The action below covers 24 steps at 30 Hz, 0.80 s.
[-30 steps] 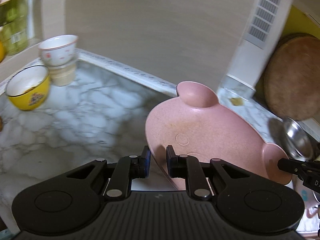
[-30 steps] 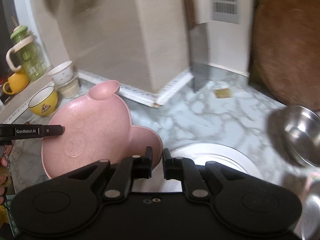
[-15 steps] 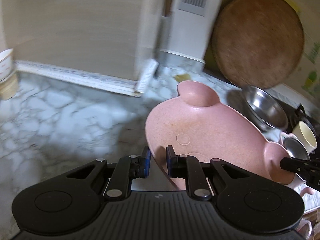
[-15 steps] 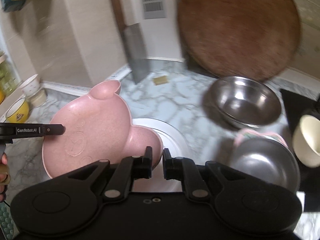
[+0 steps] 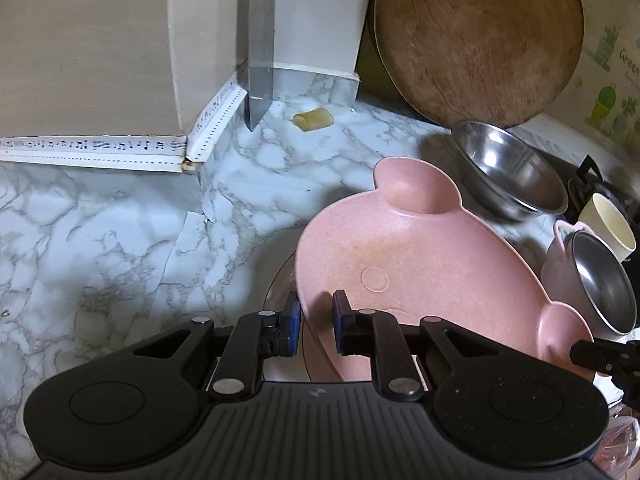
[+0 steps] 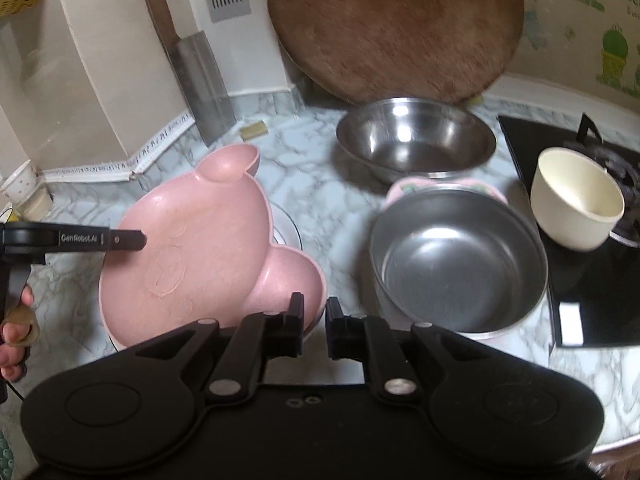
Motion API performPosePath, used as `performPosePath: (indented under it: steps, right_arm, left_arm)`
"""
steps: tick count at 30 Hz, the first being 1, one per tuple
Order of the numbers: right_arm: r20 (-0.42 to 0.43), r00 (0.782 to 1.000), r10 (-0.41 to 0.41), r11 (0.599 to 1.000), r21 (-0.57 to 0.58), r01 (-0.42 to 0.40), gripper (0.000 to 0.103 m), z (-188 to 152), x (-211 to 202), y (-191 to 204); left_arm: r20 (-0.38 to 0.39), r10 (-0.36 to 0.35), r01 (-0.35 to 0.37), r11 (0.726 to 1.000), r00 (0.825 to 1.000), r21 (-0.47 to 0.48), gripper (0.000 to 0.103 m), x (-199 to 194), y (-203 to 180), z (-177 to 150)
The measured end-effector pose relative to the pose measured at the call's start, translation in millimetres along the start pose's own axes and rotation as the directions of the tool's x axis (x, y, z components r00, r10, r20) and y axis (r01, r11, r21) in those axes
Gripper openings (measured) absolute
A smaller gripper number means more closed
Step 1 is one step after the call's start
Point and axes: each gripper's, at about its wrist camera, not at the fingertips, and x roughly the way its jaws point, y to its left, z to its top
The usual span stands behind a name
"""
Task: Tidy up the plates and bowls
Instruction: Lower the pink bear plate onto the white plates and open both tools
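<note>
Left tool clamped on near rim of pink bear-shaped plastic plate; right tool clamped on its ear compartment rim. Plate tilted, held between both tools above white round plate on marble bench. Ahead of right tool: steel pot, steel bowl.

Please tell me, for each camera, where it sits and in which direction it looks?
Left wrist: on the left gripper, looking down along its fingers at the pink plate and marble counter.
Right wrist: on the right gripper, looking down at plate, steel bowls, stove; a hand shows.
Shared: plate, cleaver, round board.
</note>
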Motion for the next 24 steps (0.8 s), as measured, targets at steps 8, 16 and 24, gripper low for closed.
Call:
performPosePath:
  steps: [8, 16, 24]
  right_arm:
    - [-0.023, 1.0, -0.001, 1.0, 0.0, 0.001, 0.012, -5, 5, 0]
    - [-0.035, 0.999, -0.003, 1.0, -0.003, 0.003, 0.012, -3, 5, 2]
    - [-0.038, 0.999, -0.019, 1.0, 0.022, 0.02, 0.012, 0, 8, -2]
  left_arm:
    - [-0.021, -0.004, 0.004, 1.0, 1.0, -0.001, 0.015, 13, 1, 1]
    - [-0.039, -0.007, 0.007, 1.0, 0.999, 0.004, 0.016, 15, 3, 0]
    - [-0.04, -0.004, 0.005, 1.0, 0.999, 0.024, 0.016, 22, -5, 4]
